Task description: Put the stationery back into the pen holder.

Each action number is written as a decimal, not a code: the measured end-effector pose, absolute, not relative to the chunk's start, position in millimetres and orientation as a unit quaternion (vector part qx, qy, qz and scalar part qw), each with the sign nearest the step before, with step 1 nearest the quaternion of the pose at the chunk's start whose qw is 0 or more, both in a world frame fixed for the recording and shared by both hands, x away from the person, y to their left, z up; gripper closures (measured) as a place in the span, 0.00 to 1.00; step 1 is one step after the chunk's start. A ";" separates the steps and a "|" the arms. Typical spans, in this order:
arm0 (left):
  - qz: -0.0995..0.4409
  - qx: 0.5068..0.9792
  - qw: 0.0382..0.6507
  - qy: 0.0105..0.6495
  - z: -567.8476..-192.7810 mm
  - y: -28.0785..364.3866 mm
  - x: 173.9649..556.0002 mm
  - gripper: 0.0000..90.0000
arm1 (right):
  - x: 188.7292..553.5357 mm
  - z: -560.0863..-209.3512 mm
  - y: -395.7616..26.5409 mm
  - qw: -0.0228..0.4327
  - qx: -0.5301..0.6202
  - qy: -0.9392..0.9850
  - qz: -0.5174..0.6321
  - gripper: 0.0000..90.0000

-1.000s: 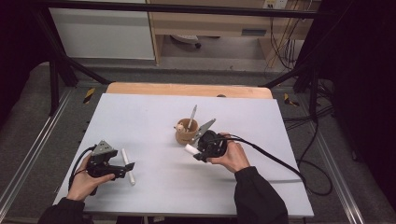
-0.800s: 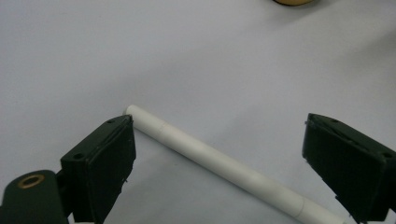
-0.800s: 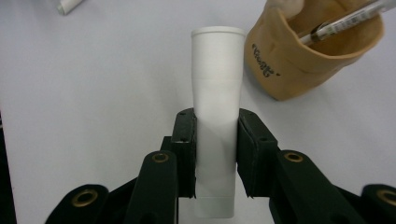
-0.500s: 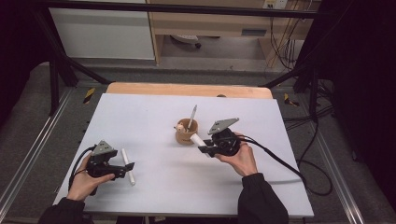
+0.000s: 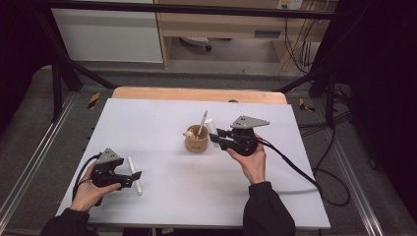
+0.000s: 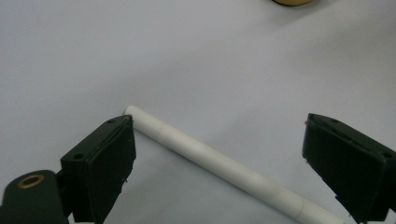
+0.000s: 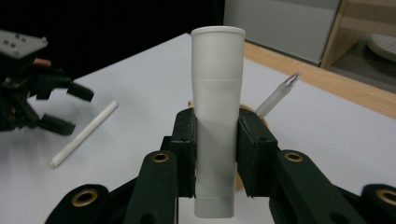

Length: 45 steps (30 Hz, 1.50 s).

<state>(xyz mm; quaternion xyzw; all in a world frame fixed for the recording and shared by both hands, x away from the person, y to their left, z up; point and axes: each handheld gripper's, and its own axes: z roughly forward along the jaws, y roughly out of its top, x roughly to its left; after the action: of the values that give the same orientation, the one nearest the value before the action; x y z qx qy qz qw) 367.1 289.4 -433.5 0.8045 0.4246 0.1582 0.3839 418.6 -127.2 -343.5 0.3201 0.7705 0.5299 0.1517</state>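
A small round wooden cup (image 5: 196,140) stands mid-table with a pale pen (image 5: 202,123) leaning in it. My right gripper (image 5: 216,137) hovers just right of the cup, shut on a white tube (image 5: 211,126) that stands upright between its jaws (image 7: 217,116). Behind the tube I see the pen's tip (image 7: 286,85). At the near left, my left gripper (image 5: 135,176) rests open on the table. A white stick (image 6: 219,164) lies flat between its jaws, untouched by the pads; it is also seen from above (image 5: 134,183).
The white table top (image 5: 162,113) has a wooden strip (image 5: 196,94) along its far edge. A black cable (image 5: 295,172) trails from the right gripper across the table's right side. Metal frame rails (image 5: 29,167) run along both sides.
My right gripper has carried the white tube up and to the right, from the cup's near side to its right side. The left gripper and the stick have stayed put.
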 end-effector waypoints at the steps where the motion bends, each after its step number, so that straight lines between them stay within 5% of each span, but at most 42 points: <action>1: 0.158 0.805 0.384 0.424 -433.5 289.4 367.1 0.11 | 419.7 -342.8 -127.0 0.153 0.324 0.766 0.534 0.79; 16: 0.160 0.804 0.384 0.425 -433.1 290.2 367.2 0.11 | 450.8 -337.4 -105.6 0.168 0.354 0.725 0.567 0.79; 45: 0.159 0.804 0.384 0.424 -433.9 290.7 367.3 0.11 | 481.8 -395.0 -73.1 0.149 0.375 0.729 0.553 0.79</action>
<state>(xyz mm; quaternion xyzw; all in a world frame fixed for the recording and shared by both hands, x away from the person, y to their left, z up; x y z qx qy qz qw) 367.3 290.7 -433.9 0.8044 0.4244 0.1590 0.3841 481.8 -73.1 -395.0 0.3749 0.7289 0.5531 0.1494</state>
